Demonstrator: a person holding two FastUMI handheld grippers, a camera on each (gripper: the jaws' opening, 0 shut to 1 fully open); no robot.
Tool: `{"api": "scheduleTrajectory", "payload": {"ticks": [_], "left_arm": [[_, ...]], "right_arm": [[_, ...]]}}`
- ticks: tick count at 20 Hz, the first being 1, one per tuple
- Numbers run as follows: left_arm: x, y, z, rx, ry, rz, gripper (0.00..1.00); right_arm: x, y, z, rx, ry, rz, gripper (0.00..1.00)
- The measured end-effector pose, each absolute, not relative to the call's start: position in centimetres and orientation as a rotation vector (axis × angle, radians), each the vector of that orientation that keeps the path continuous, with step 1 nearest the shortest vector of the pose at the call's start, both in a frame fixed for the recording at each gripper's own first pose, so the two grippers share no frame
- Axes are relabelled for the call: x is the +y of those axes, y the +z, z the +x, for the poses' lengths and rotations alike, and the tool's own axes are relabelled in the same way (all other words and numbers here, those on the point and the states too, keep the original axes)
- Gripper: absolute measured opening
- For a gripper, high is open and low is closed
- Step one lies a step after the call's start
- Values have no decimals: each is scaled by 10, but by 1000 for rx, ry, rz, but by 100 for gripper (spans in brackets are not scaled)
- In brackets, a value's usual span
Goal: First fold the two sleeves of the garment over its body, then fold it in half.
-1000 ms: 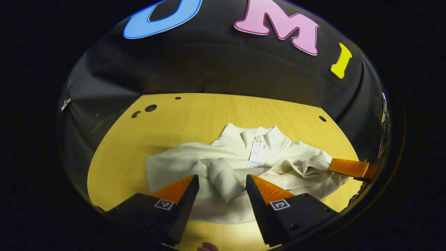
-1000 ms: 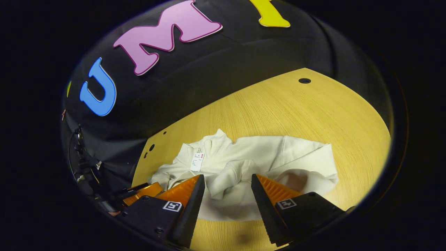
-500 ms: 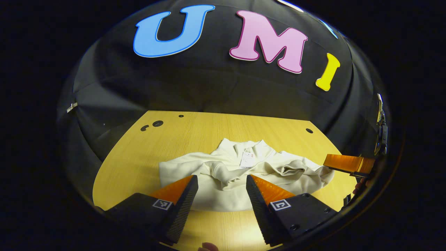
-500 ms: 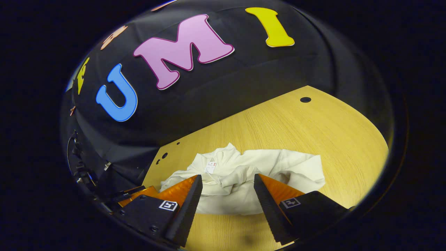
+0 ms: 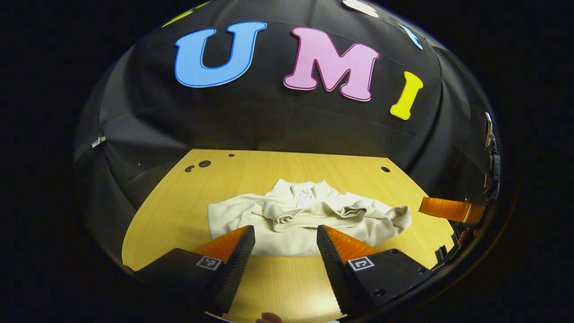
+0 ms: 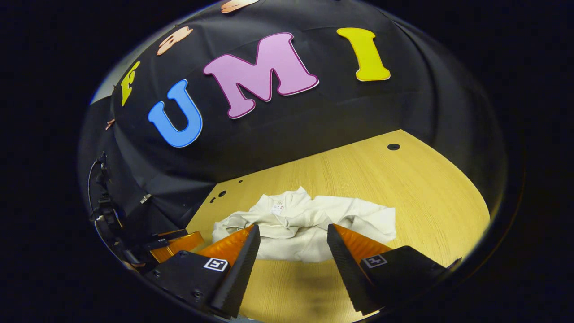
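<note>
Hovering above the near edge of the table (image 5: 179,211), the left gripper (image 5: 285,233) has its jaws spread wide with nothing between them, and through the gap you see bare wood and the front hem of the garment (image 5: 296,215). It is a cream top lying on the table, and both sleeves are already laid across its body in a rumpled band, collar at the far side with a small paper tag (image 5: 306,198) showing there. Off at the right rim of the left gripper view sits the other gripper's finger, clear of the cloth.

Over to the right gripper (image 6: 293,233): also gaping wide, empty, held short of the garment (image 6: 309,224), whose near hem lies just beyond the fingertips. The tag (image 6: 278,207) sits at the collar on the far left of the heap. The table (image 6: 426,202) stretches bare to the right, with small round holes near its far corners.
</note>
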State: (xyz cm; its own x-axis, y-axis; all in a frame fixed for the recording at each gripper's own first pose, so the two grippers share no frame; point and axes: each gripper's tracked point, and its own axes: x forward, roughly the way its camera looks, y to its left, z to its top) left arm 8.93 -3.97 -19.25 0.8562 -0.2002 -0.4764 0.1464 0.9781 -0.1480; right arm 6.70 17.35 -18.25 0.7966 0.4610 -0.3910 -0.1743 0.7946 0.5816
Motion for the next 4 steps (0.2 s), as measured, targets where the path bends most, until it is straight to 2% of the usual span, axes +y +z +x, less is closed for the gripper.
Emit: {"api": "scheduleTrajectory", "payload": {"ticks": [4], "left_arm": [[-46,-185,70,506,-176,-133,87]], "right_arm": [[170,-179,51,549,394,557,92]]}}
